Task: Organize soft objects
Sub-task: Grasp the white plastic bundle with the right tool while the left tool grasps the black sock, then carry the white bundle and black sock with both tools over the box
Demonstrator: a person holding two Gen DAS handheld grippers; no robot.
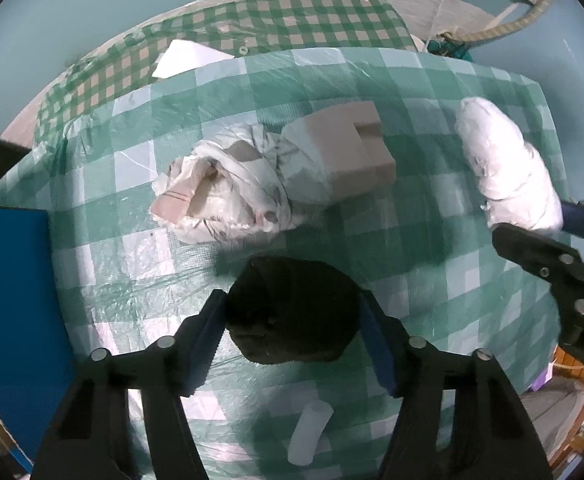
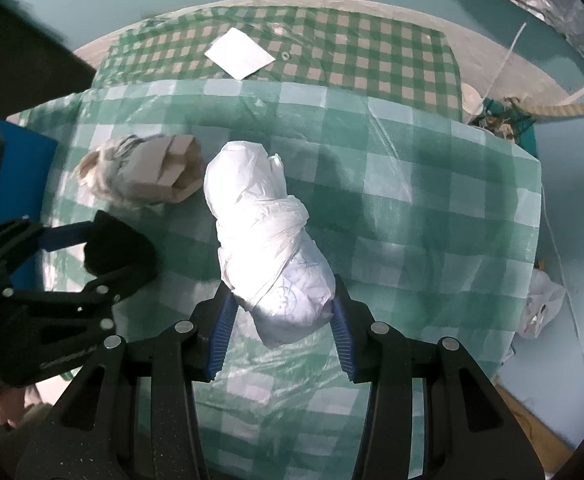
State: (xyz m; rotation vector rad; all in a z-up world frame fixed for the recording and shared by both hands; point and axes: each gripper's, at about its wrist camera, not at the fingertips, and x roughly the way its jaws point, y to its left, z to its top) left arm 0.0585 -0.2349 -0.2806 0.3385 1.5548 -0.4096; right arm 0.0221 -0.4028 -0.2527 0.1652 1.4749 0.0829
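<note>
- Checked cloth (image 1: 432,184) under clear plastic covers the whole work surface; a second, finer-checked cloth (image 2: 332,48) lies at the far edge with a white paper sheet (image 2: 239,53) on it. The plastic is probably there so the bundles slide and stay clean.
- Blue panel (image 1: 8,280) sits at the near-left edge, just beside your left gripper. Cannot tell if it is a bin wall or a board; could be the drop target.
- White wrapped bundle (image 2: 268,248): long, bag-wrapped, tied round the middle. Your right gripper (image 2: 282,312) is clamped on its near end, both blue pads pressed into the wrap. Gripping the end leaves the length hanging forward over the cloth, apparently clear of it.
- Crumpled white bag with tan box (image 1: 284,168): lies mid-cloth, untouched, box end towards the white bundle. Judged next in line.
- Dark soft lump (image 1: 292,312): sits on the cloth between your left fingers. Your left gripper (image 1: 292,320) points straight down over it, pads at both its sides and looking in contact. Jaws narrowed but wide for a bulky thing; read as a grip just forming, lump not lifted.
- Small white cylinder (image 1: 310,434): lies near the front edge, below the left fingers, apart from the lump. Cannot tell what it is.
</note>
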